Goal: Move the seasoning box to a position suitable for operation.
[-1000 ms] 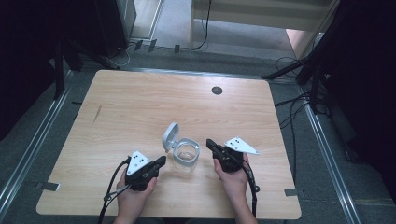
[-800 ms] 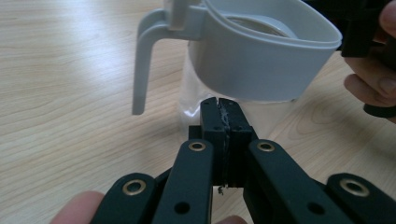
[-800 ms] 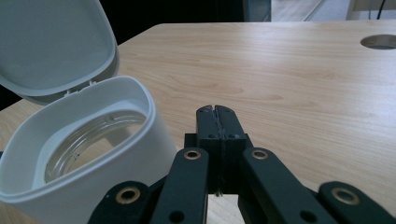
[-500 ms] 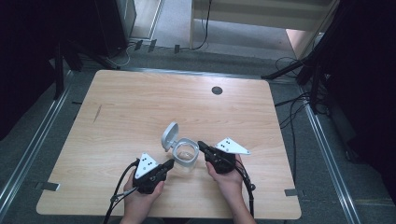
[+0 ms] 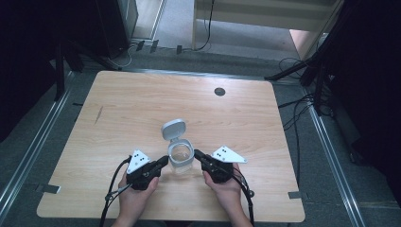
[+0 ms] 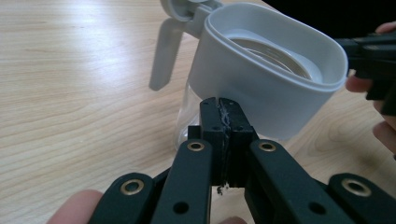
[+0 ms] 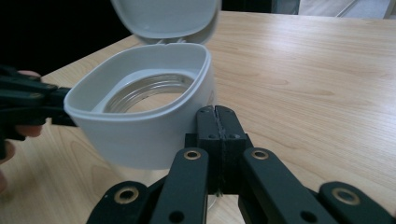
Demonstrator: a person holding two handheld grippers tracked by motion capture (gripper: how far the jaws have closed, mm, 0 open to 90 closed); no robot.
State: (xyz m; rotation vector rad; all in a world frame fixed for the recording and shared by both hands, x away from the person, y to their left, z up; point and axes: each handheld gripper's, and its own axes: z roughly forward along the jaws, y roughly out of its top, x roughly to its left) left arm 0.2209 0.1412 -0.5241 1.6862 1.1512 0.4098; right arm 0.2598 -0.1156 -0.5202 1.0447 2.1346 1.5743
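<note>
A clear jar [image 5: 180, 158] with a pale grey collar stands near the table's front edge, its flip lid [image 5: 173, 129] hinged open toward the back. My left gripper [image 5: 163, 162] is shut with nothing between its jaws, its tips at the jar's left side. In the left gripper view the closed tips [image 6: 223, 109] sit just under the collar [image 6: 261, 88], against the glass. My right gripper [image 5: 197, 154] is shut too, its tips at the jar's right side. The right gripper view has the closed tips [image 7: 216, 116] beside the collar [image 7: 140, 130], with the lid [image 7: 163, 18] behind.
The wooden table [image 5: 142, 104] has a dark round grommet [image 5: 219, 91] at the back centre and a thin dark mark [image 5: 98, 115] at the left. Cables [image 5: 302, 113] lie on the floor off the right edge. A hand holds each gripper at the table's front edge.
Both grippers have closed in on the jar from either side, and their tips now reach it. The jar has stayed in place with its lid open.
</note>
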